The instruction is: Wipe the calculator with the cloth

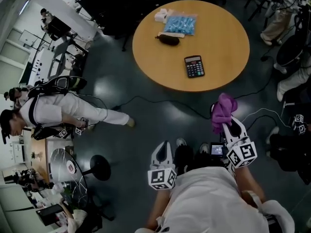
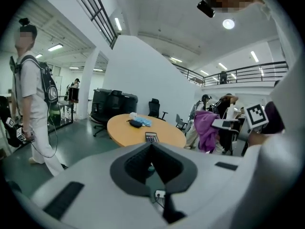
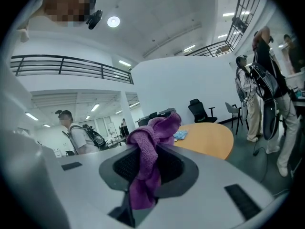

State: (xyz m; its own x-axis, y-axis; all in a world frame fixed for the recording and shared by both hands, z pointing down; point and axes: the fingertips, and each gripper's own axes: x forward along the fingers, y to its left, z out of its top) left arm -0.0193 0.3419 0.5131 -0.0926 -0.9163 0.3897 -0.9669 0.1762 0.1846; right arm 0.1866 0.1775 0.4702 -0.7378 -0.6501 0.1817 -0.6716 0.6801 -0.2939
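Observation:
A black calculator (image 1: 194,66) lies face up near the front edge of the round wooden table (image 1: 223,33); the left gripper view also shows the calculator (image 2: 151,137) on the table's near side. My right gripper (image 1: 224,118) is shut on a bunched purple cloth (image 1: 222,110), held in the air short of the table. In the right gripper view the cloth (image 3: 147,151) is pinched between the jaws and hangs below them. My left gripper (image 1: 163,152) is shut and empty, low by my body, well short of the table.
A dark pouch (image 1: 168,39), a blue packet (image 1: 181,24) and a white wad (image 1: 161,15) lie on the table's far side. A cable (image 1: 160,101) runs across the dark floor. A person in white (image 1: 53,111) stands at left; others and chairs (image 1: 291,42) at right.

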